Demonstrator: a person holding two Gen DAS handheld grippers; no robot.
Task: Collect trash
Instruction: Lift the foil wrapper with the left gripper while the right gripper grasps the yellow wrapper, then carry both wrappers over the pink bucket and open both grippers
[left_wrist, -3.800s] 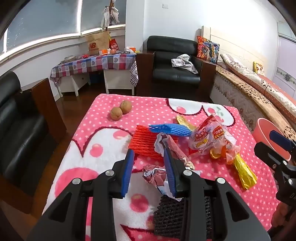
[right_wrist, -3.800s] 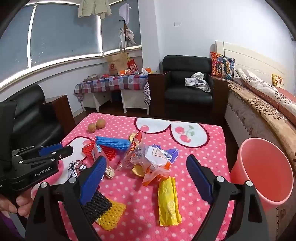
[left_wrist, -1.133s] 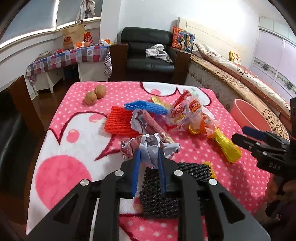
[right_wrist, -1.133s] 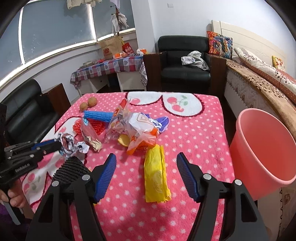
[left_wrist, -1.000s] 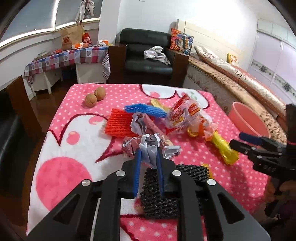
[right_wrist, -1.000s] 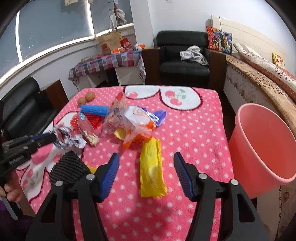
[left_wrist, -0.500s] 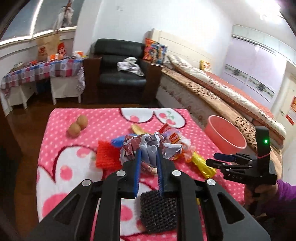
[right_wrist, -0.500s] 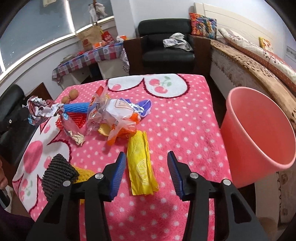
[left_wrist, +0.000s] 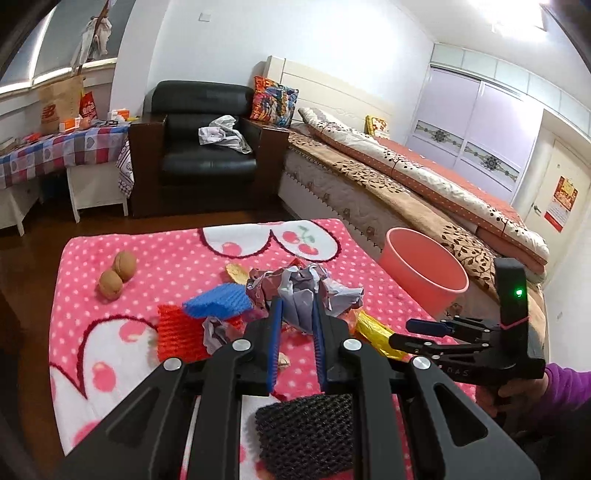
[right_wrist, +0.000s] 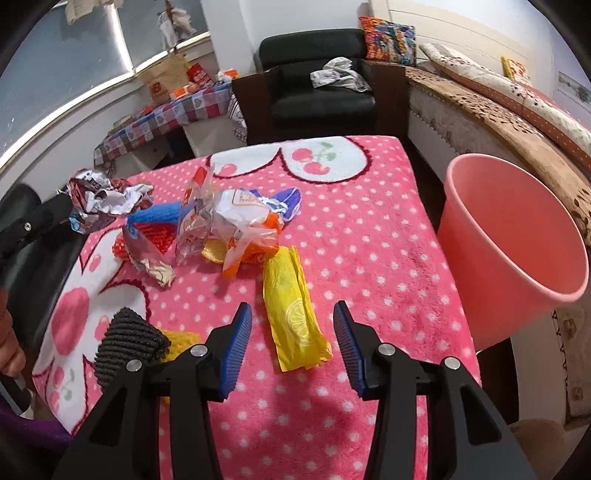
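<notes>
The left gripper is pinching a crumpled foil wrapper between its blue pads and holding it up off the pink polka-dot blanket. The right gripper is hanging over a yellow lemon-print wrapper that's lying flat on the blanket; its fingers are sitting apart on either side of it, not touching it as far as I can see.

The pink bucket is sitting right at the blanket's right edge, and what I can see of its inside is looking empty.

The rest of the trash is sitting mid-blanket: a clear snack bag, blue foam netting, red foam netting and, nearest the cameras, black foam netting. Two walnuts are lying off toward the far left.
</notes>
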